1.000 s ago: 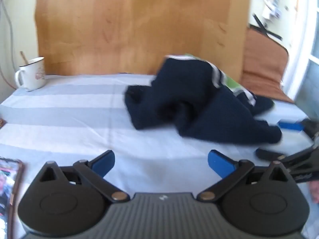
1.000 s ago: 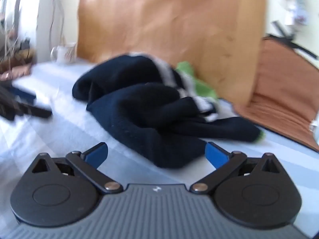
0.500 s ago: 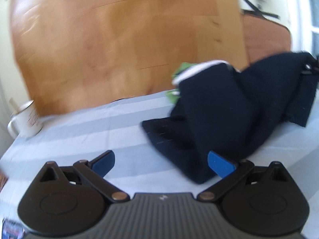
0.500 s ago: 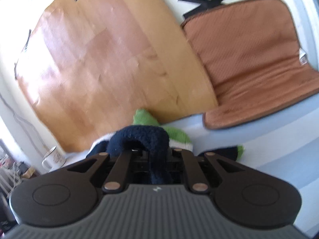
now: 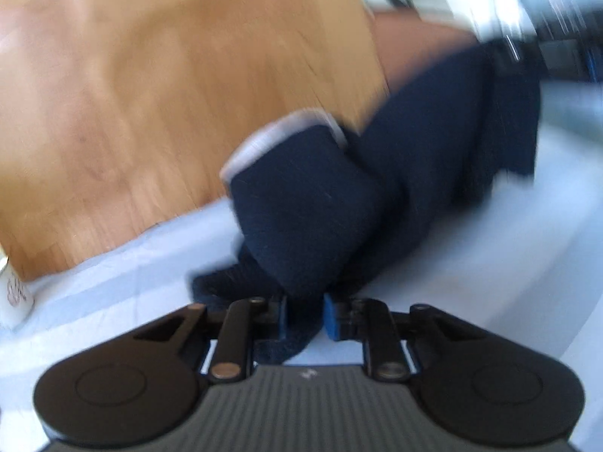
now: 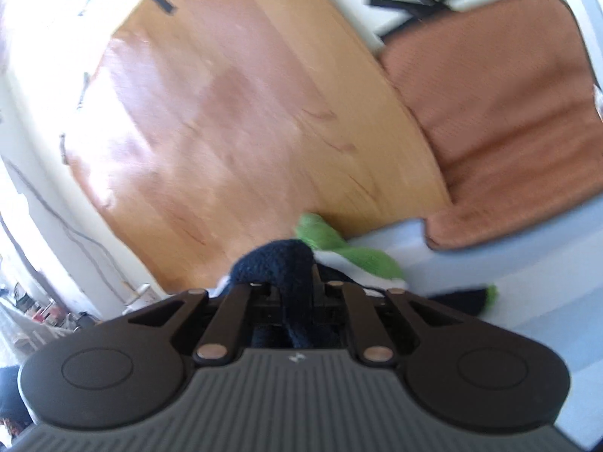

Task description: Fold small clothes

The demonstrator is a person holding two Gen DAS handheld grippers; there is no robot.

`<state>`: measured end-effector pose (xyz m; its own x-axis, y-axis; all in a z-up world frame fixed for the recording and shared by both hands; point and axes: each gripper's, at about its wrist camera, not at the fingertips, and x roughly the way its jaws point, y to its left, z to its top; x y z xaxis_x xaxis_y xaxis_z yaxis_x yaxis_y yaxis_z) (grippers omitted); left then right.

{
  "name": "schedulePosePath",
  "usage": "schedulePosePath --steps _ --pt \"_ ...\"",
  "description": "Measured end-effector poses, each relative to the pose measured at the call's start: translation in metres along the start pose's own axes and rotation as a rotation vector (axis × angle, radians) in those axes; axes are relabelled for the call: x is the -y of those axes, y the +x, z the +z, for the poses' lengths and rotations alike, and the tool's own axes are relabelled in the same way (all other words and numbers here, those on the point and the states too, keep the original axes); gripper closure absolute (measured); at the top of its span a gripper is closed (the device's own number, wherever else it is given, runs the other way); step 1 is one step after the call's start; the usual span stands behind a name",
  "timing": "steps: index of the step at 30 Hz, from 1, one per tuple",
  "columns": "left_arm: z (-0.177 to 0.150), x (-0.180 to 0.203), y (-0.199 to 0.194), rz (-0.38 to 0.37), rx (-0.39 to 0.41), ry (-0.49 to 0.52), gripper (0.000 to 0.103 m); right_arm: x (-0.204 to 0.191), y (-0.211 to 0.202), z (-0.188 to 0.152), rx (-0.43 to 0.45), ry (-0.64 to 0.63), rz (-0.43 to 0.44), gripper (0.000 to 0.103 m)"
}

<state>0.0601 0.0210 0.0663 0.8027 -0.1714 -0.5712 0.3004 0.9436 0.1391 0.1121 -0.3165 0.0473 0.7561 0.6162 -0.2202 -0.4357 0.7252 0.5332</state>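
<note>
A navy garment (image 5: pixel 320 203) with a white-edged cuff and green trim hangs stretched between both grippers above the striped sheet (image 5: pixel 471 263). In the left wrist view my left gripper (image 5: pixel 305 316) has its jaws closing, its blue pads pressed on a low corner of the cloth. From there the fabric runs up to the far right, where blur hides its end. In the right wrist view my right gripper (image 6: pixel 297 301) is shut on a bunched navy fold (image 6: pixel 275 260). Green and white parts of the garment (image 6: pixel 339 252) show just beyond its fingers.
A large wooden board (image 6: pixel 245 132) leans against the wall behind the bed. A brown cushion (image 6: pixel 508 113) lies at the right. A white mug (image 5: pixel 15 293) stands at the far left edge. Cluttered shelves fill the left margin of the right wrist view.
Both grippers went from open to closed on the navy garment, the right one first. The garment has left the sheet and now hangs spread between them, and both views have tilted.
</note>
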Motion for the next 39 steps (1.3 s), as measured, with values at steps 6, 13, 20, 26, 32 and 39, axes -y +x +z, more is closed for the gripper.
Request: schedulePosePath --steps 6,13,20,26,32,39 --pt "0.052 -0.072 -0.111 -0.167 0.178 -0.266 0.088 -0.032 -0.055 0.04 0.071 0.042 0.139 0.092" --pt "0.017 -0.06 -0.163 -0.202 0.135 -0.189 0.087 -0.043 -0.131 -0.007 -0.095 -0.047 0.18 0.088" --pt "-0.047 -0.06 -0.142 -0.234 -0.002 -0.218 0.053 0.017 -0.167 -0.073 -0.196 0.039 0.066 0.053" --pt "-0.029 -0.121 -0.088 -0.123 0.002 -0.431 0.054 0.07 -0.11 -0.04 -0.121 0.143 -0.153 0.053" --pt "-0.027 -0.13 -0.001 -0.08 -0.121 -0.489 0.059 0.103 0.026 -0.031 -0.142 0.224 -0.26 0.052" --pt "-0.022 -0.124 0.05 -0.116 -0.155 -0.478 0.045 0.114 0.09 -0.033 -0.195 0.229 -0.224 0.092"
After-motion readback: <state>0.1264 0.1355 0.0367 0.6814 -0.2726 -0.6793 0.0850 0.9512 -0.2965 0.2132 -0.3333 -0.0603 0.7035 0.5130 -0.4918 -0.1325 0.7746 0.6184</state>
